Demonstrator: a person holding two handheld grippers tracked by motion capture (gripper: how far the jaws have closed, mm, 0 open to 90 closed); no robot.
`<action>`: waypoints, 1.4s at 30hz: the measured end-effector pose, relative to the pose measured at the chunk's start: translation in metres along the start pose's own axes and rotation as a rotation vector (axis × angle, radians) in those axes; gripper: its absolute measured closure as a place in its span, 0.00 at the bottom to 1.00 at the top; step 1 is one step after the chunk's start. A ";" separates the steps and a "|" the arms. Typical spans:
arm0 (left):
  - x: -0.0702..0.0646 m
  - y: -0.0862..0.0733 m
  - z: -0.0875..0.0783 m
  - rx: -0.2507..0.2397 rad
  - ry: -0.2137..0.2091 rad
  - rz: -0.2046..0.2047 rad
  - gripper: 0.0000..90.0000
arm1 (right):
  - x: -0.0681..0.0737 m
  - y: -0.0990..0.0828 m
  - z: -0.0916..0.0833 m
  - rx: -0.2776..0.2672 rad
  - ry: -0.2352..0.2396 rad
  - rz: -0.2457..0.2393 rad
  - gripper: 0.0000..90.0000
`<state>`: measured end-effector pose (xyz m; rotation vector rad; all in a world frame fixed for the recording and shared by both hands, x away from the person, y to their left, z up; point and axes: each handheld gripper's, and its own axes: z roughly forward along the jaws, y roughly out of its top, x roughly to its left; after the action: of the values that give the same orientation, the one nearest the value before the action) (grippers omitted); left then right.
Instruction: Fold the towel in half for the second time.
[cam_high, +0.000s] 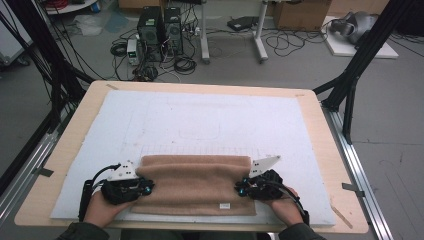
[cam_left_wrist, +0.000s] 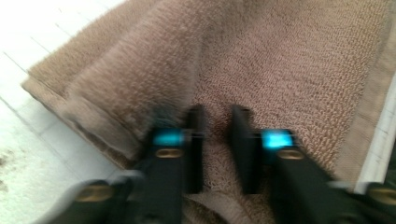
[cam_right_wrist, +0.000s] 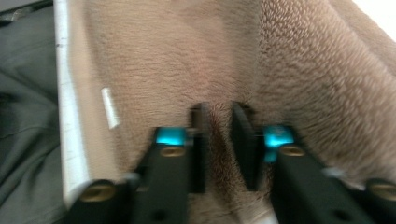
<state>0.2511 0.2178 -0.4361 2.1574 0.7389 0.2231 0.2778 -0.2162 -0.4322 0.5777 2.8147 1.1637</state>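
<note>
Two tongs, one towel: your left tongs (cam_high: 145, 186) sit at the towel's (cam_high: 195, 182) left end and your right tongs (cam_high: 241, 187) at its right end, so its long axis runs straight across between your hands, side to side along the near edge of the worktop (cam_high: 320, 125). Neither hand is nearer; each is at its own short edge. In both gripper views the jaws stand almost shut, with a thin ridge of pile pinched up between the pads, so I judge each pair to be gripping cloth. The towel is brown terry, lying on the white mat (cam_high: 200, 120); its far part is doubled over into a thick roll. A small white label (cam_high: 224, 205) shows near its front right corner. Any lift should go evenly.
</note>
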 end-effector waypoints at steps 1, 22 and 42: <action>-0.001 0.000 -0.003 -0.005 0.002 0.003 0.96 | 0.001 0.001 -0.001 0.004 -0.004 -0.007 0.95; -0.018 -0.012 -0.018 -0.044 -0.016 -0.004 0.74 | 0.022 0.001 -0.007 -0.024 0.011 -0.048 0.69; 0.053 0.029 0.020 -0.011 0.184 -0.031 0.55 | -0.067 0.020 0.000 0.018 -0.178 0.055 0.45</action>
<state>0.3147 0.2209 -0.4315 2.1330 0.8719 0.4126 0.3462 -0.2271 -0.4248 0.7251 2.6778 1.0404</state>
